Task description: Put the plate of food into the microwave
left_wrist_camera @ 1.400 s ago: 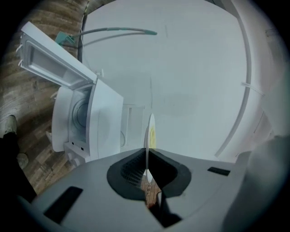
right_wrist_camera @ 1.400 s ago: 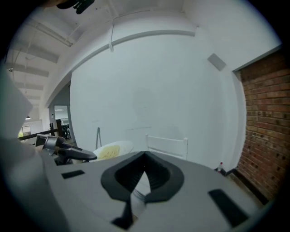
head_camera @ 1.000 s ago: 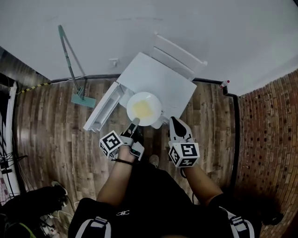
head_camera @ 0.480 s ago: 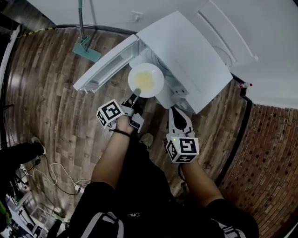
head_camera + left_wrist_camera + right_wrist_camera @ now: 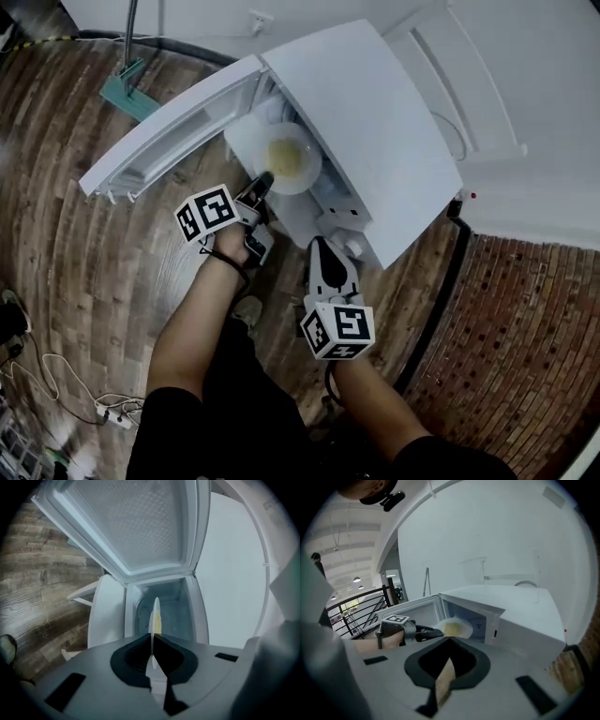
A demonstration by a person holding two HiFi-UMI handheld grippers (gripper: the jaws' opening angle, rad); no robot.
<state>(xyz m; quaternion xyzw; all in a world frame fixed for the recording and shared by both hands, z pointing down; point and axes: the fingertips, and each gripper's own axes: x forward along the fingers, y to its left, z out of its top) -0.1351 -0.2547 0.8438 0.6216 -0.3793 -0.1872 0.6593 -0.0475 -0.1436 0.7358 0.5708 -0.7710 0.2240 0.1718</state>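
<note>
A white plate (image 5: 286, 161) with yellow food sits at the mouth of the open white microwave (image 5: 375, 122), partly under its top. My left gripper (image 5: 261, 184) is shut on the plate's near rim. In the left gripper view the plate (image 5: 155, 616) shows edge-on between the pads (image 5: 152, 641), with the microwave cavity (image 5: 176, 611) just beyond and the open door (image 5: 136, 522) above. My right gripper (image 5: 325, 258) hangs below the microwave's front, shut and holding nothing. From the right gripper view (image 5: 449, 660) I see the plate (image 5: 453, 628) and the left gripper (image 5: 425, 632) at the opening.
The microwave door (image 5: 173, 141) swings out to the left over the wooden floor. A green-headed mop (image 5: 127, 94) leans on the wall at the far left. Cables (image 5: 103, 412) lie on the floor at lower left. Brick paving (image 5: 525, 356) lies to the right.
My left gripper has carried the plate forward, from in front of the microwave to its opening. The right gripper has trailed along below, still shut.
</note>
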